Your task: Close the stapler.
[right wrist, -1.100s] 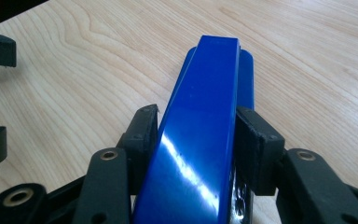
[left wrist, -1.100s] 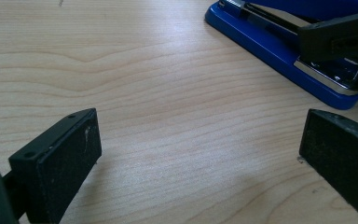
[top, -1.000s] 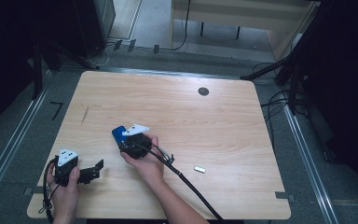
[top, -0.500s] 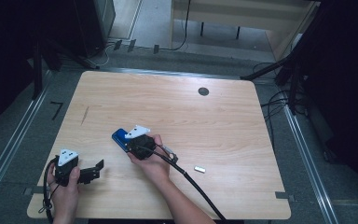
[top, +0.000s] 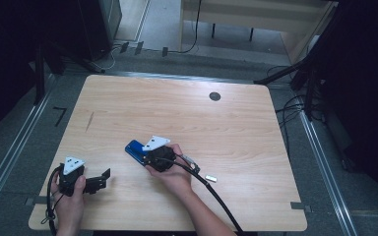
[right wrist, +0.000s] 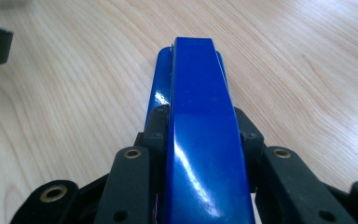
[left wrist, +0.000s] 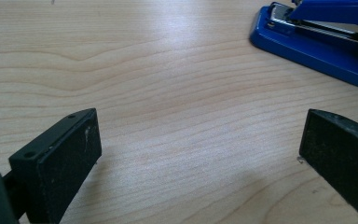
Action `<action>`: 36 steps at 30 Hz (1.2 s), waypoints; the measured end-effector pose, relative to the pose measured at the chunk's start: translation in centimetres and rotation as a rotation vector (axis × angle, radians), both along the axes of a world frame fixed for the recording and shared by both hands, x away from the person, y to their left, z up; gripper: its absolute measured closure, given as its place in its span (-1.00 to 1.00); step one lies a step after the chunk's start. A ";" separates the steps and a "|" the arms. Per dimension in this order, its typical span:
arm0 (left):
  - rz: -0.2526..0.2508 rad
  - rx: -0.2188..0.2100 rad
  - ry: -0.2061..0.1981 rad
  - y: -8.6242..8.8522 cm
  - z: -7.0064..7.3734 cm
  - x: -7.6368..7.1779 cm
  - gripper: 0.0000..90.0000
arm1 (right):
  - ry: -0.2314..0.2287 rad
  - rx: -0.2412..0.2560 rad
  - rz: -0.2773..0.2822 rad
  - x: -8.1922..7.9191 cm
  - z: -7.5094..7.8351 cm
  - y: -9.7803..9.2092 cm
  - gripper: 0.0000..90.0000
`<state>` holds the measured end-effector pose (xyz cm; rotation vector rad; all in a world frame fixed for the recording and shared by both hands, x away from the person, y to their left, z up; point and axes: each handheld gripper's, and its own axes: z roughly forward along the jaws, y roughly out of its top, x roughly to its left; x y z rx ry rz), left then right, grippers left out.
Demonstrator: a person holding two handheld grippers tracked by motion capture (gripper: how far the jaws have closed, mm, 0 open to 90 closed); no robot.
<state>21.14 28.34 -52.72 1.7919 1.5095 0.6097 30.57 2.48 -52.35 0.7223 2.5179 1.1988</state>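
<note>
Our right tool (top: 147,156) has slid the blue stapler (top: 136,150) a touch nearer the bench's (top: 236,142) front edge, jaws pinching its sides. The stapler sits left of centre. Our left tool (top: 98,179) stays put, jaws spread wide; we judge repositioning underway.

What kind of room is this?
Probably a lab or workshop, not a home: a bare wooden table on metal floor rails, loose cables around it, and a blue stapler being handled.
</note>
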 end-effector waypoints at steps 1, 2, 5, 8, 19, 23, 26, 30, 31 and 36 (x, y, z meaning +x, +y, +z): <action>0.001 -0.001 0.000 0.0 0.0 0.0 -1.00 | -0.004 -0.001 0.005 -0.1 0.0 -0.2 0.49; 0.002 0.001 0.000 0.0 0.0 0.0 -1.00 | -0.009 -0.002 0.014 -0.2 0.0 -0.6 0.49; 0.004 0.000 0.000 0.0 0.0 0.0 -1.00 | -0.006 -0.001 0.017 -0.4 -0.1 -1.0 0.49; 0.003 0.001 0.003 0.0 0.0 0.0 -1.00 | -0.007 -0.006 0.032 -0.6 0.0 -1.7 0.49; -0.001 0.007 0.003 -0.2 0.0 0.0 -1.00 | -0.002 0.002 0.061 -1.3 -0.2 -4.6 0.49; 0.003 0.010 0.002 -0.2 0.0 -0.1 -1.00 | -0.011 -0.003 0.070 -1.7 -0.3 -5.5 0.49; 0.010 0.005 -0.001 -0.1 0.0 -0.1 -1.00 | -0.015 -0.005 0.076 -2.0 -0.3 -6.0 0.49; 0.009 -0.015 -0.007 0.1 0.0 -0.1 -1.00 | -0.024 -0.012 0.090 -2.4 -0.3 -6.6 0.49; 0.010 -0.014 -0.007 0.1 0.0 -0.2 -1.00 | -0.029 -0.018 0.092 -2.5 -0.3 -6.7 0.49; 0.007 -0.008 -0.008 0.0 0.0 -0.2 -1.00 | -0.047 -0.029 0.114 -3.0 -0.2 -7.1 0.49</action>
